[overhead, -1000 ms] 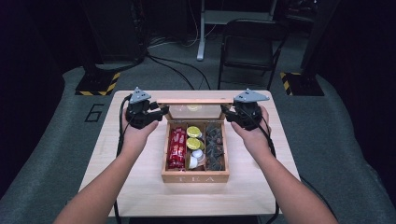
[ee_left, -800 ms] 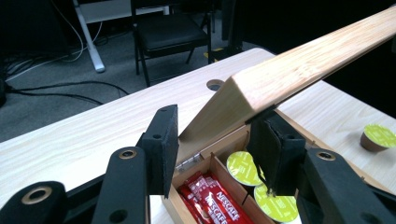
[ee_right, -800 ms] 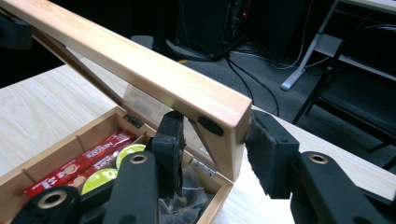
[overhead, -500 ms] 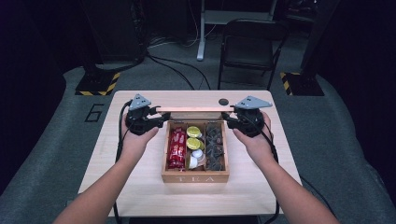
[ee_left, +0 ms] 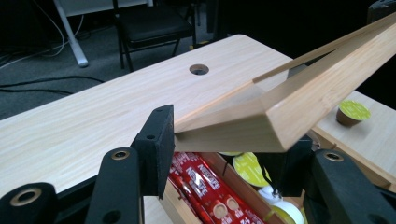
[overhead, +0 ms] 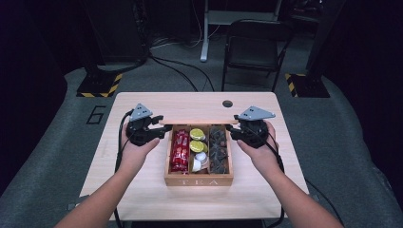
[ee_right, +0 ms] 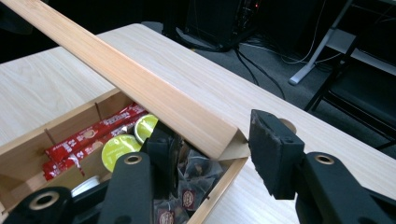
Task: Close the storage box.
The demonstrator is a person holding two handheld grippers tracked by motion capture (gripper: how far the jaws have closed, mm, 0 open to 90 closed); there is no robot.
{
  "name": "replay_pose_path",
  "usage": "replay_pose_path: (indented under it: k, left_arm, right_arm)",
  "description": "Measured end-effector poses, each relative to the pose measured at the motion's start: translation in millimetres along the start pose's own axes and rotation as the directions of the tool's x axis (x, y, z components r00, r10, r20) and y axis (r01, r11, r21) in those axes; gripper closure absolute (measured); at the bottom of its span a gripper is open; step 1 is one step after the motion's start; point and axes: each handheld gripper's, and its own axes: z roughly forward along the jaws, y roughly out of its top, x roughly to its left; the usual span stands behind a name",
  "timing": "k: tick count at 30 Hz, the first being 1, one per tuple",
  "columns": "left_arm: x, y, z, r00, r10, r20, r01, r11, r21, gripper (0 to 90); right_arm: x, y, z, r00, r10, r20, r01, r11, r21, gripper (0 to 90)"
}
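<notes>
1. A wooden box [overhead: 198,180] lettered "TEA" sits at the middle of the light wooden table [overhead: 142,194], its three compartments open to view.
2. Its lid [overhead: 197,121] is raised and tilted over the far edge of the box.
3. The left gripper [ee_left: 224,154] clasps the lid's left corner between its jaws; the right gripper [ee_right: 210,140] brackets the right corner — whether both pads touch it I cannot tell.
4. Inside: red sachets [overhead: 180,149] on the left, yellow-green capsules [overhead: 196,140] and white pods in the middle, dark tea packets [overhead: 219,149] on the right.
5. One more capsule [ee_left: 353,112] stands on the table beyond the box — a round hole [overhead: 227,103] lies near the far edge.
</notes>
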Motion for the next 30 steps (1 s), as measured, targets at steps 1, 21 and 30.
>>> replay_pose_path:
  k: [1, 21, 30]
  left_arm:
    - [-1.0, -1.4, -0.1, 1.0, -0.003, 0.001, 0.003, 1.0, -0.002, 48.9]
    - [-12.9, -30.4, -8.0, 0.9991, 0.036, 0.024, -0.037, 0.9992, 0.019, 47.6]
    - [-18.1, -47.4, -11.3, 0.9986, 0.037, 0.037, -0.038, 0.9991, 0.017, 46.6]
  right_arm:
    - [1.0, -1.2, -0.4, 1.0, -0.001, 0.002, 0.001, 1.0, 0.002, 53.6]
    - [13.0, -29.6, -11.1, 0.9993, -0.012, -0.035, 0.013, 1.0, 0.009, 53.1]
    - [19.8, -47.6, -14.2, 0.9987, 0.014, -0.048, -0.014, 1.0, -0.006, 52.6]
